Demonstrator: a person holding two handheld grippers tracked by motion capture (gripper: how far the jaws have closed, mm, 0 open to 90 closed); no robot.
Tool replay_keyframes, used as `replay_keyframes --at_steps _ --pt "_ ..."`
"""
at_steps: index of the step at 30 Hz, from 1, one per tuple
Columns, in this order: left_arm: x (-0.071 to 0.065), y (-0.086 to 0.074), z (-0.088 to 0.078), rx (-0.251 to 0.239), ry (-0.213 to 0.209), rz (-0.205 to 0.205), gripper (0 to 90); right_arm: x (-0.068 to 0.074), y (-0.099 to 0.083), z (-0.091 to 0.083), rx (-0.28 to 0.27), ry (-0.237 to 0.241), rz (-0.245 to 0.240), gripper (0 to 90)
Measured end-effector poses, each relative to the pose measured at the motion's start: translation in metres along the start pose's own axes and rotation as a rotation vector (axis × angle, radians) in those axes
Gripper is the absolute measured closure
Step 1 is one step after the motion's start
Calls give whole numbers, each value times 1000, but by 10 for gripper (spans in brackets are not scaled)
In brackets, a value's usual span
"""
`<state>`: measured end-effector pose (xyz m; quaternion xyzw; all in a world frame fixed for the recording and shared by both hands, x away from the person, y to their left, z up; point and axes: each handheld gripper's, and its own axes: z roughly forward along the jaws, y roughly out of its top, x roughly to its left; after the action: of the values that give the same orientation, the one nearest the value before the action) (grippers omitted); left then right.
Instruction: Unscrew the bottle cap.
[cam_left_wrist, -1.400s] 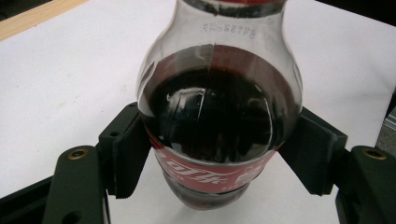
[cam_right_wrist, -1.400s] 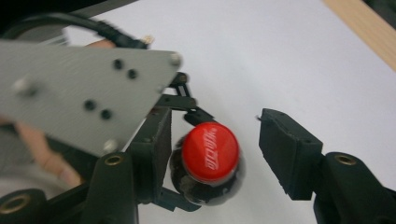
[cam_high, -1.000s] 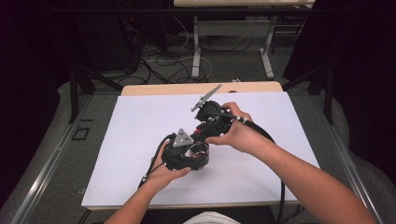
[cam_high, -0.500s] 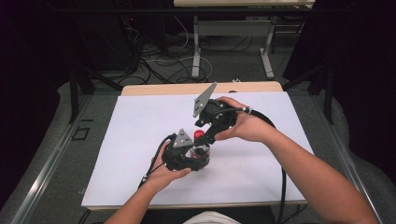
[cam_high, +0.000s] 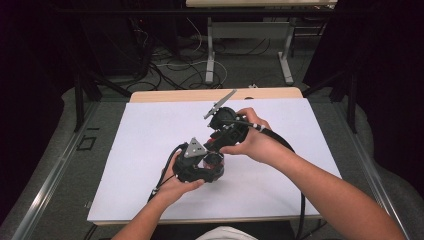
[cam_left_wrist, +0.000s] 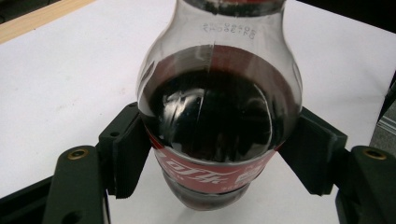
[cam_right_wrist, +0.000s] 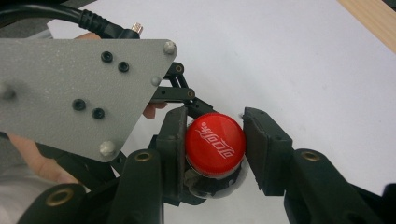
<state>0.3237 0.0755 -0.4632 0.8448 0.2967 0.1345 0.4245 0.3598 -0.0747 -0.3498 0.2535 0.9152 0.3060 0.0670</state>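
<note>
- between the jaws of the left hand-held gripper (cam_left_wrist: 212, 154) stands a cola bottle (cam_left_wrist: 217, 116), upright, dark drink inside; both pads press on its red label band, so this grip is closed on the bottle.
- on top, the right hand-held gripper (cam_right_wrist: 215, 144) comes down over the red cap (cam_right_wrist: 215, 143); its jaws have just been closing and both pads now sit against the cap's sides, clamped on it.
- from the high view, the two grippers meet near the middle of the table (cam_high: 125, 150), the right hand (cam_high: 252, 145) above and behind the left hand (cam_high: 175, 185).
- under the bottle lies the table's white sheet; a wooden edge (cam_high: 175, 95) shows at the far side.
</note>
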Motion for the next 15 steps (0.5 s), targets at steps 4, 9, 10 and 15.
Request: replay_keyframes --at_steps 4,9,10,15 --pt "0 0 0 1 -4 2 303 -9 2 0 14 90 -109 614" --pt "-3 0 2 5 -11 11 303 -27 5 3 26 246 -393 609" --pt "-3 0 2 3 -16 5 303 -28 5 3 21 266 -429 608" --pt "0 0 0 -2 -6 4 303 -26 4 0 -16 214 -383 428"
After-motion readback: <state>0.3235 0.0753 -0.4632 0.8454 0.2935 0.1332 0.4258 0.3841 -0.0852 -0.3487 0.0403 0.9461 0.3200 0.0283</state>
